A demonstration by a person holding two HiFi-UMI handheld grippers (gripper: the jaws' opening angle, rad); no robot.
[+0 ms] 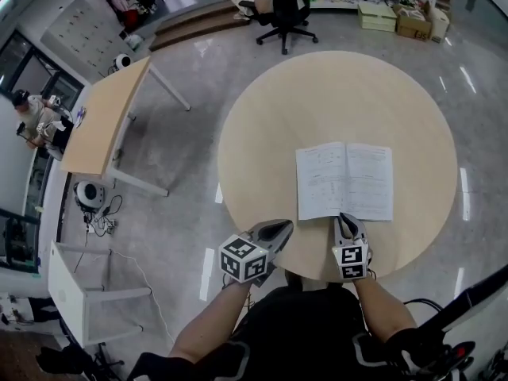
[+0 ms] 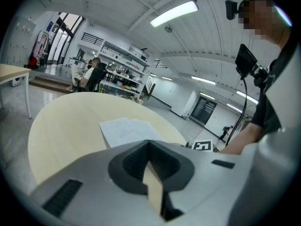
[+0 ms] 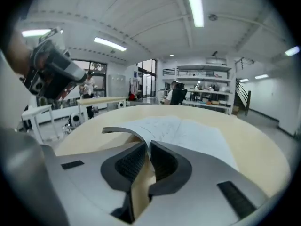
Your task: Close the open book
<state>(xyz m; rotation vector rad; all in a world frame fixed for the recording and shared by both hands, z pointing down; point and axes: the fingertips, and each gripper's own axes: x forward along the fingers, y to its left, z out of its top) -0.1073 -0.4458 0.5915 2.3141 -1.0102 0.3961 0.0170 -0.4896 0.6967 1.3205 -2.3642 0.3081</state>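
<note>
An open white book (image 1: 345,181) lies flat on the round wooden table (image 1: 262,117), toward its near right side. My right gripper (image 1: 346,219) is at the book's near edge by the spine. In the right gripper view that gripper (image 3: 148,144) is shut on the near edge of the book's left half (image 3: 117,130), which curls up off the table, while the right page (image 3: 197,135) lies flat. My left gripper (image 1: 279,230) hovers at the table's near rim, left of the book and apart from it. Its jaws (image 2: 149,142) are shut with nothing between them, and the book (image 2: 127,130) lies ahead.
A rectangular wooden table (image 1: 103,117) stands on the floor to the left. Beyond the round table a person sits on a black office chair (image 1: 282,14). Boxes (image 1: 397,18) and shelves line the far wall. Another person (image 1: 36,121) stands at the far left.
</note>
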